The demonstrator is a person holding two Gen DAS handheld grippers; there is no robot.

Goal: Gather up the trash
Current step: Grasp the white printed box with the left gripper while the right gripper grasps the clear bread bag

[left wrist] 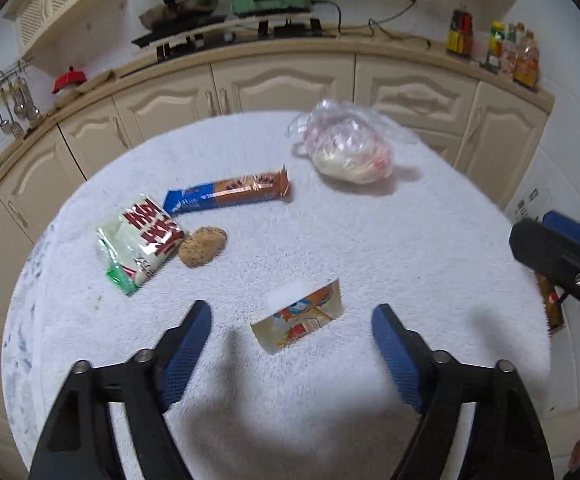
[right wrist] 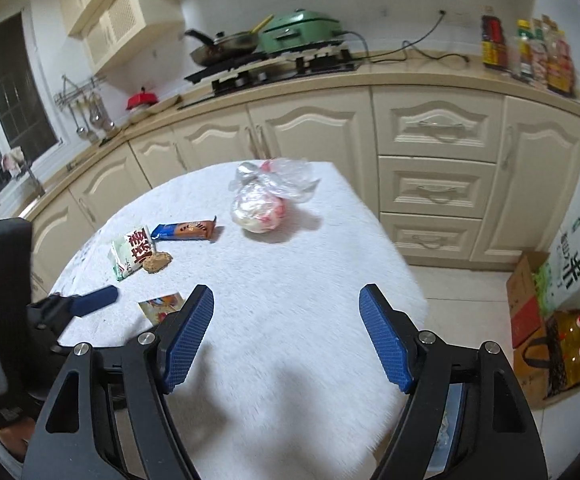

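Table edge: the table (left wrist: pixel 429 240), covered in a white towel-like cloth, ends at a far edge facing the cabinets; in the right wrist view its right edge drops to a pale tiled floor (right wrist: pixel 461 288).
Open room: the right half of the cloth is bare from the near edge up to the tied bag; the trash lies on the left half and at the far middle.
Left gripper (left wrist: pixel 291 322): jaws apart, nothing between the pads; it hovers over the near edge, with the small wrapper just ahead between the fingertips.
Right gripper (right wrist: pixel 286 302): jaws wide, empty, over bare cloth; its body shows at the right rim of the left wrist view.
Trash, counted: five pieces.
Small wrapper (left wrist: pixel 299 322): one, flat, orange and white, nearest the near edge.
Snack packet (left wrist: pixel 140 242): one, white and green with red characters, at the left.
Cookie (left wrist: pixel 202 246): one, round and brown, touching the packet's right side.
Biscuit wrapper (left wrist: pixel 230 193): one, long, blue and brown, just beyond the cookie.
Tied plastic bag (left wrist: pixel 349 148): one, clear, filled with pale contents, at the far middle, well apart from the others.
Room: cream kitchen cabinets (right wrist: pixel 433 136); on the counter a wok (right wrist: pixel 226 46), a green electric cooker (right wrist: pixel 301 32) and several sauce bottles (right wrist: pixel 529 54).
Floor at right: a cardboard box (right wrist: pixel 525 304) and a bag holding oil bottles (right wrist: pixel 567 348).
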